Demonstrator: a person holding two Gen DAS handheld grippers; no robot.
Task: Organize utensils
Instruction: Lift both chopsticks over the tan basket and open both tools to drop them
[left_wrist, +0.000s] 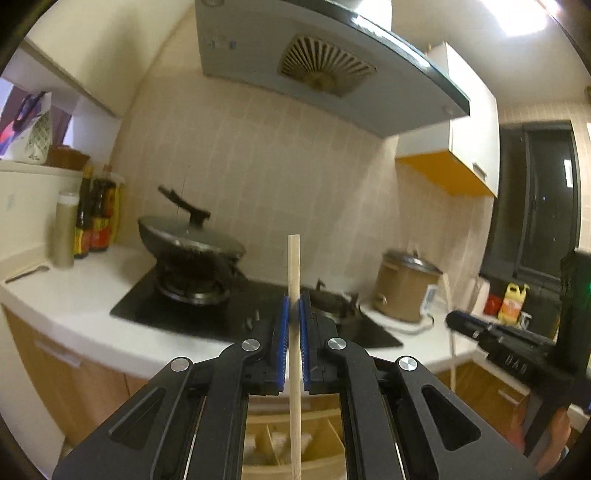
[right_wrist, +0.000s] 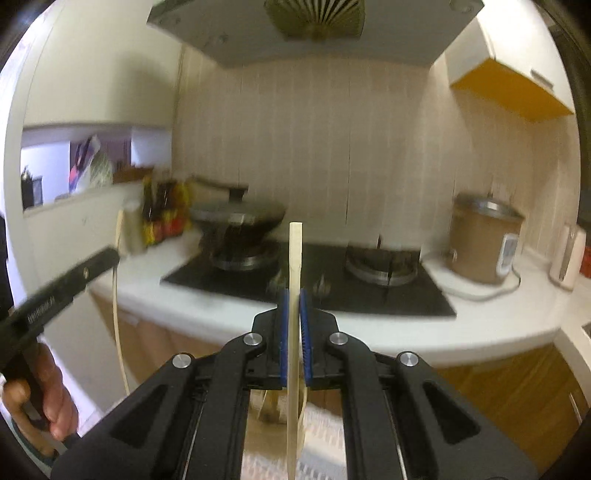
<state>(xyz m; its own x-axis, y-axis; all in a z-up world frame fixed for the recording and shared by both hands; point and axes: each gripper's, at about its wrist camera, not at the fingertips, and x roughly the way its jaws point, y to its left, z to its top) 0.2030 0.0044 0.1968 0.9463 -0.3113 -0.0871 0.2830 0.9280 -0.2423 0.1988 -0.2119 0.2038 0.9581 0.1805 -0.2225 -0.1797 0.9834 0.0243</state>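
Note:
My left gripper (left_wrist: 294, 301) is shut on a light wooden chopstick (left_wrist: 294, 266) that stands upright between the blue pads, its top above the jaws. My right gripper (right_wrist: 294, 299) is shut on a second wooden chopstick (right_wrist: 295, 251), also upright. Each gripper shows in the other's view: the right one (left_wrist: 452, 319) at the right with its chopstick (left_wrist: 451, 343) hanging down, the left one (right_wrist: 110, 256) at the left with its chopstick (right_wrist: 117, 295). Below both grippers lies a wooden divided organizer tray (left_wrist: 321, 439), partly hidden by the jaws; it also shows in the right wrist view (right_wrist: 273, 406).
A white counter (left_wrist: 74, 295) carries a black gas hob (left_wrist: 207, 317) with a lidded wok (left_wrist: 192, 240), sauce bottles (left_wrist: 94, 218) at the left and a brown rice cooker (left_wrist: 404, 288) at the right. A range hood (left_wrist: 325, 62) hangs above. Wooden cabinets sit below.

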